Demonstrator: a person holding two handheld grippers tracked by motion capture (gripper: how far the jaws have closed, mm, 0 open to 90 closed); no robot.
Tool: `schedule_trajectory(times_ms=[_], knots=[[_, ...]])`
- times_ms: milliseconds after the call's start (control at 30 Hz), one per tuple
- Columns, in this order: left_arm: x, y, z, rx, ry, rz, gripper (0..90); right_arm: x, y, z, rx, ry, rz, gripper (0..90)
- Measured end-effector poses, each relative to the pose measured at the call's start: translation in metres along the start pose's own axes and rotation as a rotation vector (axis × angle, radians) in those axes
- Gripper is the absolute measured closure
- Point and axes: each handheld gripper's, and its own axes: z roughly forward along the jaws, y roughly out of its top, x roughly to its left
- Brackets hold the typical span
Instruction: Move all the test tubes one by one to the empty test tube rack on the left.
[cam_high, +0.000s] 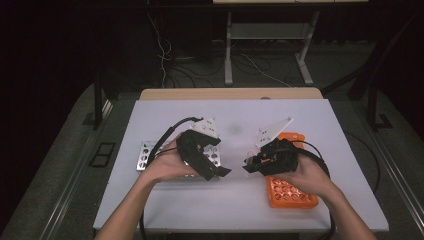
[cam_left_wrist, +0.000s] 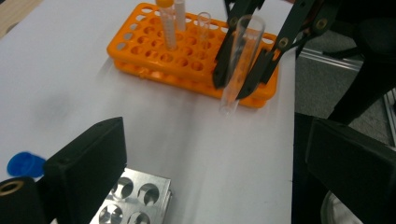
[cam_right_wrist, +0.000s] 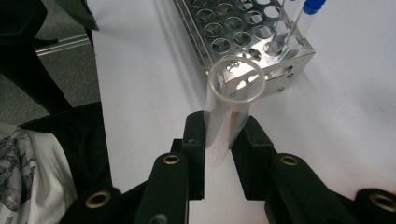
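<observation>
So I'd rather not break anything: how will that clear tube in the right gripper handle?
The clear tube looks thin-walled, so probably light and fragile. Its smooth round wall between the right gripper pads may slip, and laid on the table it would likely roll.

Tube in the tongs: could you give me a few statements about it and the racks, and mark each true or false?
1. The right tongs grip a clear tube. True.
2. The tube has a blue cap. False: its mouth is open.
3. The left tongs hold a tube. False: their jaws stand apart with nothing between.
4. The orange rack holds tubes. True.
5. The metal rack lies on the floor. False: it stands on the table.
</observation>
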Motion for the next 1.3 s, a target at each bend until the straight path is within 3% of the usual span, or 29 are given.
schedule_trajectory(times_ms=[367,900,1067,1300], knots=[[-0.003,0.014,0.01,0.036,-0.07,0.047,21.3,0.003,0.005,0.019,0.015,0.033,-0.02,74.8],[-0.004,0.019,0.022,0.12,-0.107,0.105,65.4,0.01,0.011,0.039,0.03,0.07,-0.041,74.8],[-0.003,0.018,0.023,0.132,-0.102,0.111,73.5,0.011,0.012,0.041,0.028,0.074,-0.047,74.8],[-0.001,0.018,0.02,0.126,-0.113,0.102,74.5,0.011,0.013,0.041,0.018,0.082,-0.04,73.6]])
